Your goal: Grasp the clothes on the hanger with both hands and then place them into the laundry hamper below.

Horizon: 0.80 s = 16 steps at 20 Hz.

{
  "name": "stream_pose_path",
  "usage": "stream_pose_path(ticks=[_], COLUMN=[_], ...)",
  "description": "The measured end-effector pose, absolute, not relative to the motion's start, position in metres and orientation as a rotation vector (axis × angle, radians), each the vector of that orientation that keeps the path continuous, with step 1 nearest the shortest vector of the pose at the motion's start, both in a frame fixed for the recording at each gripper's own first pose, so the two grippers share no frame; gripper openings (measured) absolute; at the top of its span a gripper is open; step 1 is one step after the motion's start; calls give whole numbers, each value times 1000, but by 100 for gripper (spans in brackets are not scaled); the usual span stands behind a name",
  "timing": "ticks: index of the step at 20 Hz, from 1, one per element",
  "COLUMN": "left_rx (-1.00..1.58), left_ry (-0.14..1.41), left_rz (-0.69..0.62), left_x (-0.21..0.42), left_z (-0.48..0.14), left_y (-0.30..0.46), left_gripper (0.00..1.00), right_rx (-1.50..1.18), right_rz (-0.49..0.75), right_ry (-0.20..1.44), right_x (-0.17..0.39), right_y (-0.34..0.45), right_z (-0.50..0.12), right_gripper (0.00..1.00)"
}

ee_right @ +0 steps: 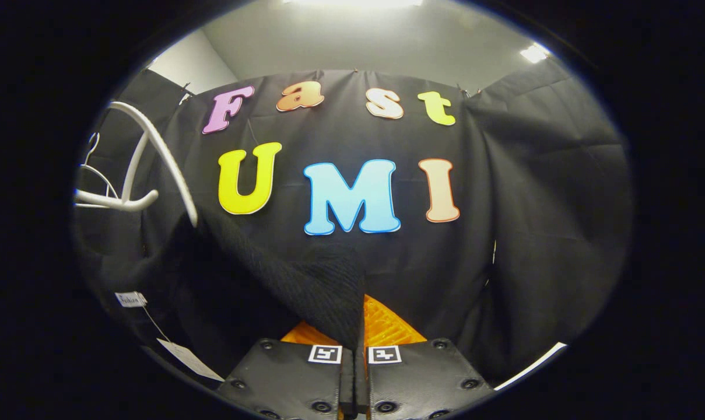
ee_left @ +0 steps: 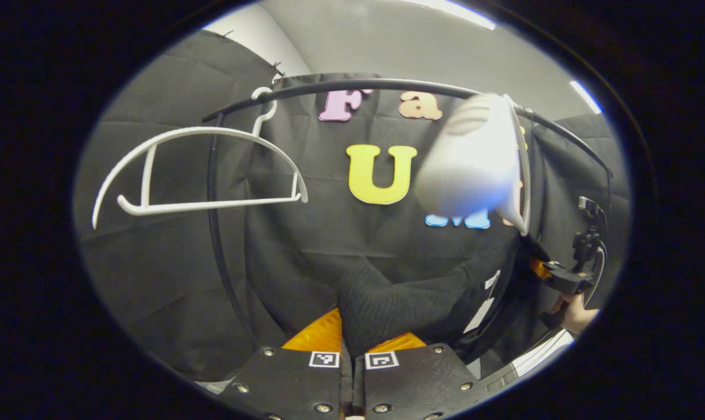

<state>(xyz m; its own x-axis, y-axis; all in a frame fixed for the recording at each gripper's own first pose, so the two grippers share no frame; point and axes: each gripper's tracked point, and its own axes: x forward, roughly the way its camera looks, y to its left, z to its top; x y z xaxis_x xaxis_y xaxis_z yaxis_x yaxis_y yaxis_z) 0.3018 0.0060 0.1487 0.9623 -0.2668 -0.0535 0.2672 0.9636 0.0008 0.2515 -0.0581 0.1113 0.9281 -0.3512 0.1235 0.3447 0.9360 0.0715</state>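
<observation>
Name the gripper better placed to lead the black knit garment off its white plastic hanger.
Right, tentatively. The right gripper pinches the black knit garment where it still drapes from the white plastic hanger close beside it. The left gripper holds a bunch farther from that hanger.

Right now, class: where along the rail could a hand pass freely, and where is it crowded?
Free: the stretch under the rail between the empty hanger and the blurred hanger, above the black garment. Crowded: lower right, where the garment's tags hang beside the right gripper and the hand holding it.
</observation>
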Motion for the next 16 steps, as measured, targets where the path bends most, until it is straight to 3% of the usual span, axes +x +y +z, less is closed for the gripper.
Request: stream_pose_path(ticks=[10, 16], left_rx=[87, 103], left_ry=[167, 168], left_rz=[-268, -377], left_x=[253, 215], left_z=[86, 75], left_y=[15, -6], left_gripper=[2, 2], right_rx=[42, 55], right_rz=[-376, -330], right_ry=[36, 161], right_x=[168, 110], right_y=[-50, -5], right_z=[36, 6], right_gripper=[3, 0])
